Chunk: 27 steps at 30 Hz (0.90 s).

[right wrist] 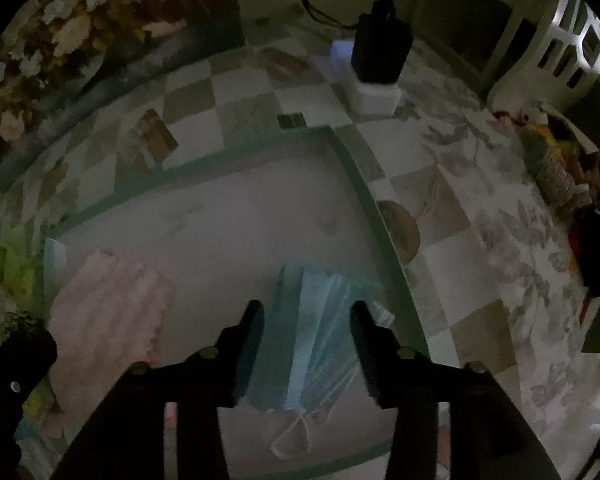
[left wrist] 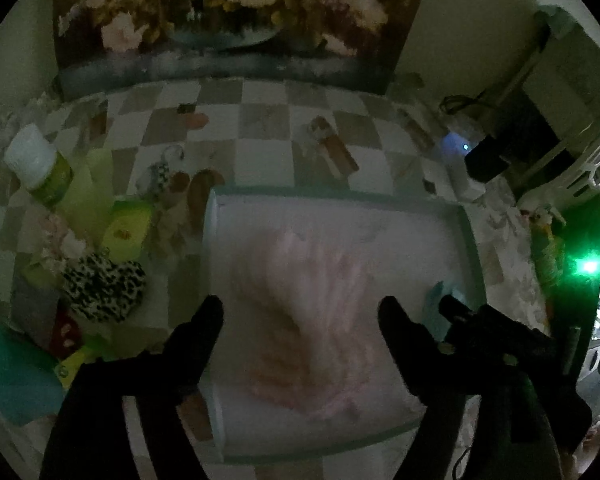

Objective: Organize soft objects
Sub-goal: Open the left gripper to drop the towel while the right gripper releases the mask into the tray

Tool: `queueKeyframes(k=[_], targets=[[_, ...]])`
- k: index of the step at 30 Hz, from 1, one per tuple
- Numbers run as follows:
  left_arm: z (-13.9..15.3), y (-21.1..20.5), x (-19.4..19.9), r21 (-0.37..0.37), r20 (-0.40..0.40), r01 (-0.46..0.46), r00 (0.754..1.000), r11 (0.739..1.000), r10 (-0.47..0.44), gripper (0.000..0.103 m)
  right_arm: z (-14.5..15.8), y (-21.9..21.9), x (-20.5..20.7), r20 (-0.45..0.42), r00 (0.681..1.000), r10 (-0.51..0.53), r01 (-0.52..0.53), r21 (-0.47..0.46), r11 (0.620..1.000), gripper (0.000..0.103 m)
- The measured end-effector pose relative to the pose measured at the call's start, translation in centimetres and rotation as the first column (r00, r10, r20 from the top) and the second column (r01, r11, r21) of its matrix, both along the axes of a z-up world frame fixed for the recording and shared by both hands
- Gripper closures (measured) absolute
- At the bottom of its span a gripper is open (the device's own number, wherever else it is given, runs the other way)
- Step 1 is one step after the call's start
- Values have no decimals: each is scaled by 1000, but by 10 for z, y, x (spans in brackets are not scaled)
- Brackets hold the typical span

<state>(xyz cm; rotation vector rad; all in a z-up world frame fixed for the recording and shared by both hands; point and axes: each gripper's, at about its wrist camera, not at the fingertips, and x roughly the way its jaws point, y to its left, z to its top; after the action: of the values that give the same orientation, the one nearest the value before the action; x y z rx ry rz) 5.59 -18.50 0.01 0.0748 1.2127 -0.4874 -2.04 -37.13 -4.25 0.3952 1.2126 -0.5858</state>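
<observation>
A white tray with a green rim (left wrist: pixel 220 216) lies on the checkered tablecloth. A pink fuzzy cloth (left wrist: pixel 312 320) lies in it, blurred, below my open left gripper (left wrist: pixel 300 312). In the right wrist view the pink cloth (right wrist: pixel 108 312) is at the tray's (right wrist: pixel 352 168) left side. A light blue face mask (right wrist: pixel 312 332) lies at the tray's right side, between the fingers of my open right gripper (right wrist: pixel 306 312). The right gripper (left wrist: pixel 452 308) also shows at the tray's right edge in the left wrist view.
Left of the tray lie a black-and-white spotted soft item (left wrist: pixel 104 284), a yellow-green plush (left wrist: pixel 128 228), a tissue roll (left wrist: pixel 36 160) and a teal item (left wrist: pixel 12 376). A black charger on a white block (right wrist: pixel 376 64) stands behind the tray. A painting (left wrist: pixel 220 12) leans at the back.
</observation>
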Motion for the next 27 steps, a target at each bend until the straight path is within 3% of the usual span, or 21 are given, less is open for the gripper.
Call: queueKeyframes(k=[9, 11, 13, 19, 27], targets=[[-5, 3, 6, 48, 23, -18, 1000, 999, 17, 12, -5, 2, 3, 12, 1000, 16, -16, 2, 1000, 28], [-7, 5, 7, 48, 19, -22, 1000, 999, 22, 6, -4, 2, 3, 26, 1000, 16, -16, 4, 1000, 21], [-7, 6, 7, 44, 19, -24, 1000, 999, 23, 5, -4, 1, 1, 39, 999, 3, -3, -3, 1000, 0], [-8, 8, 8, 41, 16, -34, 999, 999, 33, 5, -3, -2, -1, 59, 998, -18, 18, -2, 1000, 0], [-4, 16, 12, -23, 19, -56, 998, 998, 57, 5, 4, 0, -1, 117, 993, 0, -4, 32, 999, 0]])
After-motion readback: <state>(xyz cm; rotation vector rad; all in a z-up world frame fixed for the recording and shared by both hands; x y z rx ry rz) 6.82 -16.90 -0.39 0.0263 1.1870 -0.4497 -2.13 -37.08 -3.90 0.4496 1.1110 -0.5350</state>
